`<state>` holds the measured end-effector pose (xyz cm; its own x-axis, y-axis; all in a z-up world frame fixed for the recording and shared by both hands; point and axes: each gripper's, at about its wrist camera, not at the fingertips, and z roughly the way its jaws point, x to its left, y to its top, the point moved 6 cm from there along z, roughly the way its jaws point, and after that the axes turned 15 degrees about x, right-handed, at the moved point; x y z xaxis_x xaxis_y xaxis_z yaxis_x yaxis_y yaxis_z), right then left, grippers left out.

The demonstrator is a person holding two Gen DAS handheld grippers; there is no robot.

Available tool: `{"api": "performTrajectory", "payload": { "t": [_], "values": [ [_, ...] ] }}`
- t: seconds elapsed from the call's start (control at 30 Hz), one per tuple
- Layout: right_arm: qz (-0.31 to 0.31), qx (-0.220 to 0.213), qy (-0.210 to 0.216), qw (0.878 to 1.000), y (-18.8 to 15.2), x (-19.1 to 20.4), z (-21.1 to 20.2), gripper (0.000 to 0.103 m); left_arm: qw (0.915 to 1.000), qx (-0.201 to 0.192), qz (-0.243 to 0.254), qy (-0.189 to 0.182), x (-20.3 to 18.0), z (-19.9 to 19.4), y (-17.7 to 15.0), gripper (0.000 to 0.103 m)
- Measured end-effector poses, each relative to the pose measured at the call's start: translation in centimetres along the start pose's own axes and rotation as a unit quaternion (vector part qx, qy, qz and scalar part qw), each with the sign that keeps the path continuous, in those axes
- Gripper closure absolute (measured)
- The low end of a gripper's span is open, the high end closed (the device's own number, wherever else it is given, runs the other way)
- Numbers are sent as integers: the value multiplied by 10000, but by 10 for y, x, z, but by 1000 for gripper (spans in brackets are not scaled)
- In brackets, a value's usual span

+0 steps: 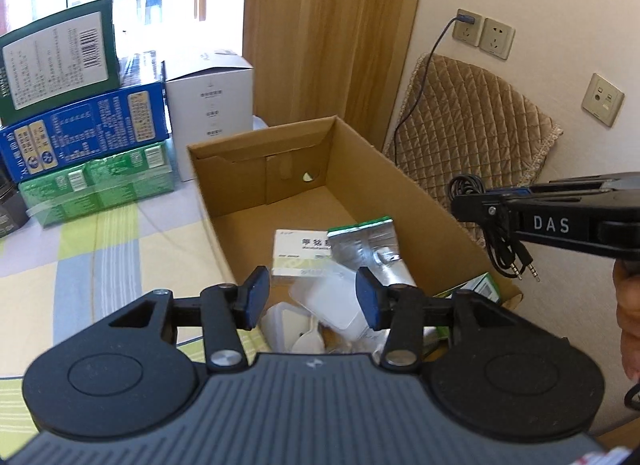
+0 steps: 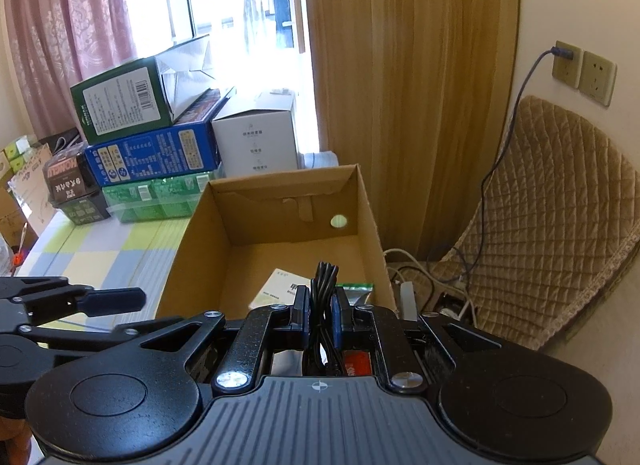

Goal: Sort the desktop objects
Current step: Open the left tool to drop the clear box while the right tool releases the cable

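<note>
A bundled black cable (image 2: 320, 297) is clamped between the closed pads of the right hand-held gripper (image 2: 320, 315), above the near end of the open cardboard box (image 1: 256, 185) on the table (image 1: 100, 249). In the left wrist view the same bundle is seen hanging from the jaws, its loops above and its two jack plugs dangling below, so its long axis is judged to run roughly up and down. The cable is judged light, limp and springy: its coils may loosen or snag on the box wall, and it is best held across the middle of the bundle, as it is now, not by a single strand or by the plugs.

The left hand-held gripper (image 1: 312, 297) is held over the near end of the box with its jaws parted and nothing between the pads. Below it lie a clear plastic container (image 1: 332, 305), a white medicine carton (image 1: 298, 255) and a silver foil pouch (image 1: 372, 249), all inside the box, the carton and pouch lying flat with their long sides along the box.
</note>
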<state>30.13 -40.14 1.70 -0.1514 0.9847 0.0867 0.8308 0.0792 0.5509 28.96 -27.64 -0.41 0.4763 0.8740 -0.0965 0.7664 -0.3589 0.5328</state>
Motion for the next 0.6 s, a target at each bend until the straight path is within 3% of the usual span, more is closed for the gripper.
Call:
{"api": "performTrajectory", "payload": {
  "t": [0.37,0.5,0.57,0.6],
  "values": [
    [-80,-27,217,9997,6,22,3,96,9998,122,-70,157,17,-1,-15,61],
    [-44,-80,377,9992,13,28,4,95,9996,167,-144,189,23,0,-19,57],
    [33,-78,446,9990,15,29,6,91,9995,187,-159,214,26,0,-21,55],
    [50,-105,439,9990,16,29,5,83,9994,183,-170,225,28,0,-22,53]
  ]
}}
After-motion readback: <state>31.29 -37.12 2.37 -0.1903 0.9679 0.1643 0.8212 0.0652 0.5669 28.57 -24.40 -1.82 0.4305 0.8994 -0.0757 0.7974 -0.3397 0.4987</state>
